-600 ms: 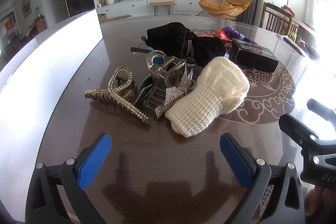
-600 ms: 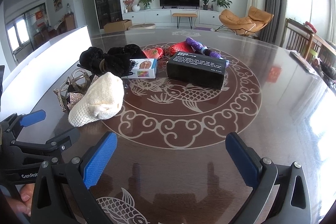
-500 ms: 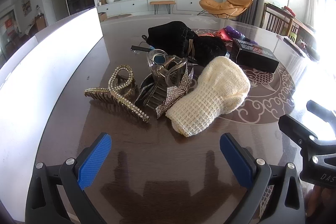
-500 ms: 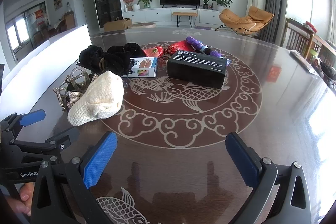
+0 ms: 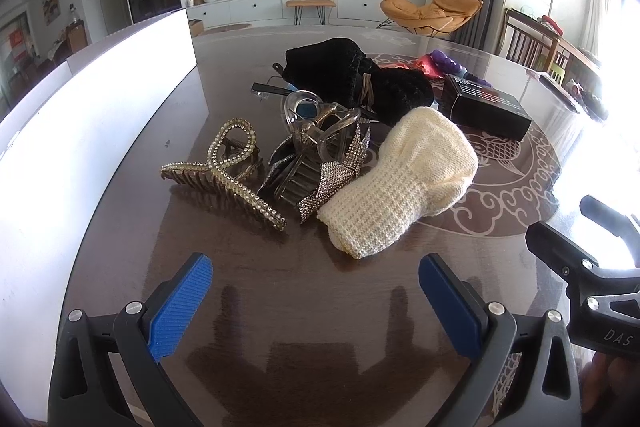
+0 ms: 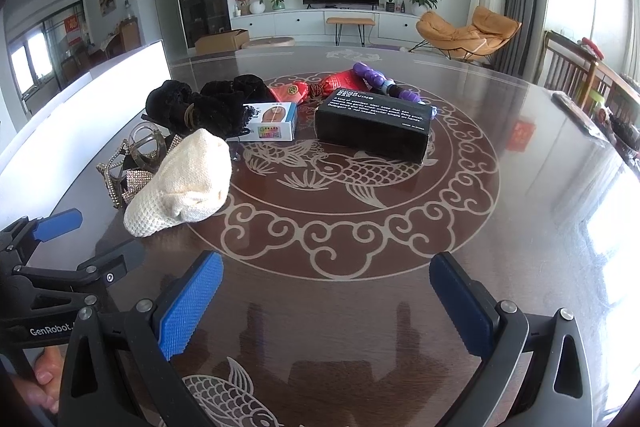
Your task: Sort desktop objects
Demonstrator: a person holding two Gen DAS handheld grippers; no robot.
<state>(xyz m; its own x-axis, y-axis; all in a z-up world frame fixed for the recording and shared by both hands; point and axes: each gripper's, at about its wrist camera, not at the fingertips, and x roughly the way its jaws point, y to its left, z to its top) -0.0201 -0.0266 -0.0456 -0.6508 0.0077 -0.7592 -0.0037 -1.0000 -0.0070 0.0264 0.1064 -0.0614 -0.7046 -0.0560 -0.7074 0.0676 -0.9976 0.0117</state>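
A cream knitted pouch [image 5: 404,183] [image 6: 184,183] lies on the dark round table [image 5: 312,307], just beyond my open left gripper [image 5: 316,291]. Left of the pouch sit a gold pearl hair claw [image 5: 224,171], a rhinestone clip [image 5: 340,175] and a clear claw clip [image 5: 320,127]. Behind them lie black velvet scrunchies [image 5: 352,75] [image 6: 204,103]. A black box [image 6: 372,125] [image 5: 486,107], a small white-and-blue box [image 6: 274,121], red pouches [image 6: 316,89] and a purple item [image 6: 380,81] sit farther out. My right gripper [image 6: 326,291] stands open over bare table, nothing between its fingers.
A white panel [image 5: 80,99] runs along the table's left edge. The table [image 6: 520,227] carries a pale fish-and-cloud inlay. The other gripper shows at each view's edge, right gripper body [image 5: 592,291] and left gripper body [image 6: 52,267]. Chairs [image 6: 576,75] stand at the far right.
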